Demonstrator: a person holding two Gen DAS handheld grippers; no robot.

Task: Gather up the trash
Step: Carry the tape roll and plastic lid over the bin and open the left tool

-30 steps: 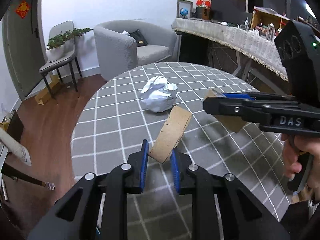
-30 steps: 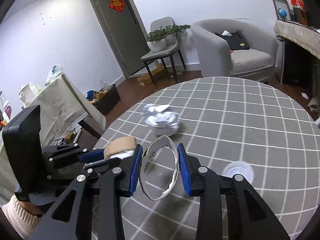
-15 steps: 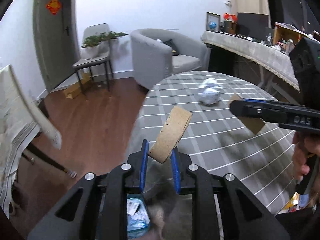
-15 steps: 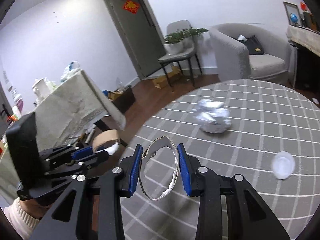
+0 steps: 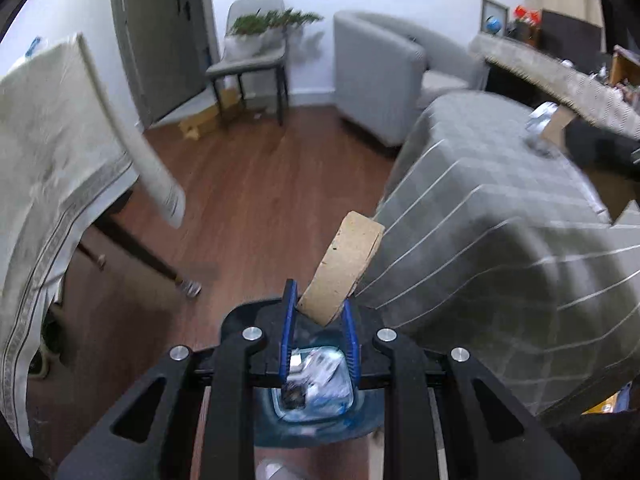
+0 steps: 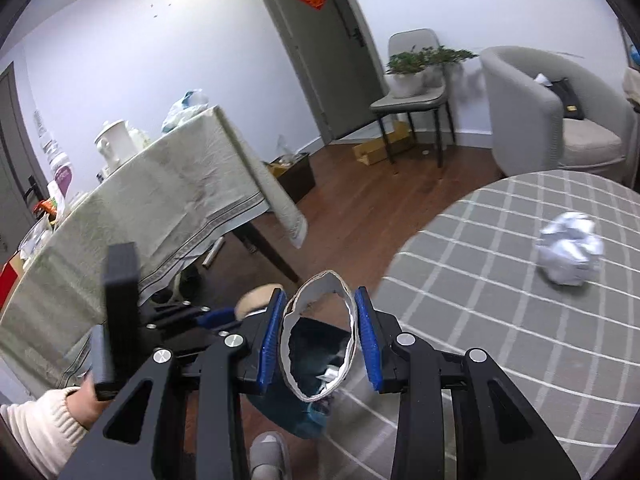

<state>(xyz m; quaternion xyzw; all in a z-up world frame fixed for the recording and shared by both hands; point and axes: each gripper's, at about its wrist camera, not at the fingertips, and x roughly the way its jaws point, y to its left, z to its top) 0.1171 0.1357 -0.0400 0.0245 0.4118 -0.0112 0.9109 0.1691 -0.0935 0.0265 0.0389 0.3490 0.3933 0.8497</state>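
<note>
My left gripper (image 5: 318,312) is clamped on a brown cardboard ring (image 5: 344,266), poised over the blue bin (image 5: 312,420) on the floor beside the round table (image 5: 500,200). My right gripper (image 6: 318,334) pinches a torn white paper ring (image 6: 320,332), also above the bin (image 6: 304,416). By my reckoning we're midway: two pieces in hand, neither dropped; one crumpled white paper ball (image 6: 570,250) waits on the checked cloth. One bin, already holding scraps.

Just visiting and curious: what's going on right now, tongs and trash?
Left tongs shut on cardboard ring. Right tongs shut on torn white ring. Bin below both. Crumpled paper still on table.
</note>
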